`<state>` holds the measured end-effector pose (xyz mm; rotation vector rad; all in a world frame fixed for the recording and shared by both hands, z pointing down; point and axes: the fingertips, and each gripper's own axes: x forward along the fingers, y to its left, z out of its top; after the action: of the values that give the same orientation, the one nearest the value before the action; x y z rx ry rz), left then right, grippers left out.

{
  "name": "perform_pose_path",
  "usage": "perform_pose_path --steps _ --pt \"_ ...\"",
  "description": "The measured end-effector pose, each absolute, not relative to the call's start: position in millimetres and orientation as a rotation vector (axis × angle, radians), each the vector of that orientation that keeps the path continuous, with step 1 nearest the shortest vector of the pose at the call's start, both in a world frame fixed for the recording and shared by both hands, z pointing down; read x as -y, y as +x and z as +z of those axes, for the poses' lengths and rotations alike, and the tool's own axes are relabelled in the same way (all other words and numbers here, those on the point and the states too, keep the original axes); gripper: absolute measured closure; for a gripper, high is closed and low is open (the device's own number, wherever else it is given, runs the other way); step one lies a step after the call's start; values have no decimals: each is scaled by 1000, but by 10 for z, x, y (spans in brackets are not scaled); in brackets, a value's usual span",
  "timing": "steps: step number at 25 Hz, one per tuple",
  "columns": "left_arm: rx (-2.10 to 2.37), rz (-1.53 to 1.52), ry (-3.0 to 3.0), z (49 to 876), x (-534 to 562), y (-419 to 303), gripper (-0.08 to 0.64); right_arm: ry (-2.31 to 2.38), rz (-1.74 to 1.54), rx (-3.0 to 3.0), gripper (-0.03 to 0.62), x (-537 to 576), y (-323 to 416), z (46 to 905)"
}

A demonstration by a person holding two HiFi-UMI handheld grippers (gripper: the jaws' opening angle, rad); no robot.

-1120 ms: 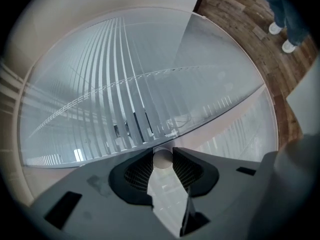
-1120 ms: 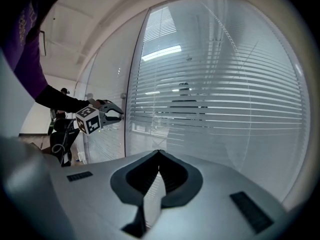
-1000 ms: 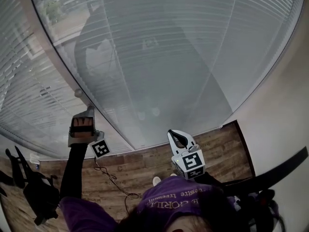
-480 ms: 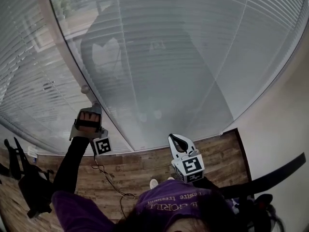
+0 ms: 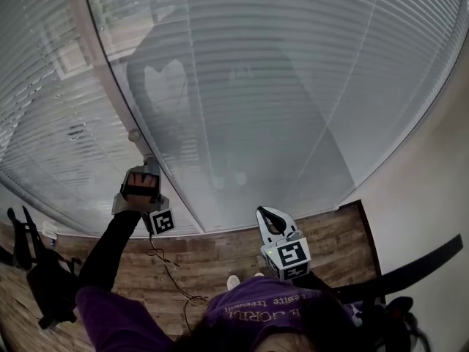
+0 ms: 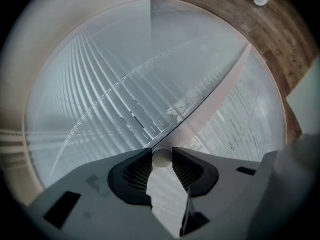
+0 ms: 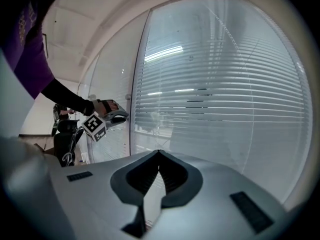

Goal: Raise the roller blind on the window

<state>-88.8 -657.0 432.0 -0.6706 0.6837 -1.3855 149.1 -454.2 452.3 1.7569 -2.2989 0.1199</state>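
The blind (image 5: pixel 293 72) fills the head view from 9 o'clock round through 12 to 3 o'clock. It is a run of pale grey horizontal slats behind the glass (image 5: pixel 242 145), and it hangs fully down to the bottom edge of the pane, where the wooden floor (image 5: pixel 220 244) begins at 6 o'clock. The slats lie close and even, and thin vertical cords cross them. A dim reflection of the person lies over them on the glass. A pale frame post (image 5: pixel 110 86) divides this pane from a second slatted pane at 9 to 10 o'clock.

The left gripper (image 5: pixel 150 161) is at 9 o'clock in the head view, held up against that post by a hand on a dark-sleeved arm. In the left gripper view, its jaws are closed on a small round white knob (image 6: pixel 162 160), with the ribbed pads pressing it from both sides. The knob sits right at the foot of the post line, with slats spreading away towards 10 and 2 o'clock.

The right gripper (image 5: pixel 267 215) hangs lower, at 5 o'clock, well apart from the glass. In the right gripper view, its jaws (image 7: pixel 159 153) meet tip to tip with nothing between them and point at the slats. The left gripper (image 7: pixel 119 116) is visible at 9 o'clock there, touching the post.
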Motion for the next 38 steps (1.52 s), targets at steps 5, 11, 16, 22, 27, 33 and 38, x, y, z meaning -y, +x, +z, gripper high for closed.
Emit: perform_pose_path --steps 5,11,16,22,27,33,38 --pt "-982 -1197 -719 4206 6432 -947 446 1760 151 2321 594 4514 1496 4571" --pt "-1506 -838 -1191 3890 5842 -1036 456 1773 124 2321 594 4519 1508 4500" --pt "-1892 -365 -1903 3993 5255 -735 560 1787 115 2349 594 4485 1505 4483" --pt "-1958 127 -2690 4451 4757 -70 560 1847 122 2343 594 4436 1605 4422" --pt "-1905 126 -2906 4698 4702 165 560 1920 65 2313 594 4403 1721 4308" --pt "-2001 7 -2888 4842 4714 118 560 1944 44 2318 594 4365 1808 4337" --pt "-2018 -125 -2860 4937 4693 117 560 1947 38 2304 594 4352 1821 4358"
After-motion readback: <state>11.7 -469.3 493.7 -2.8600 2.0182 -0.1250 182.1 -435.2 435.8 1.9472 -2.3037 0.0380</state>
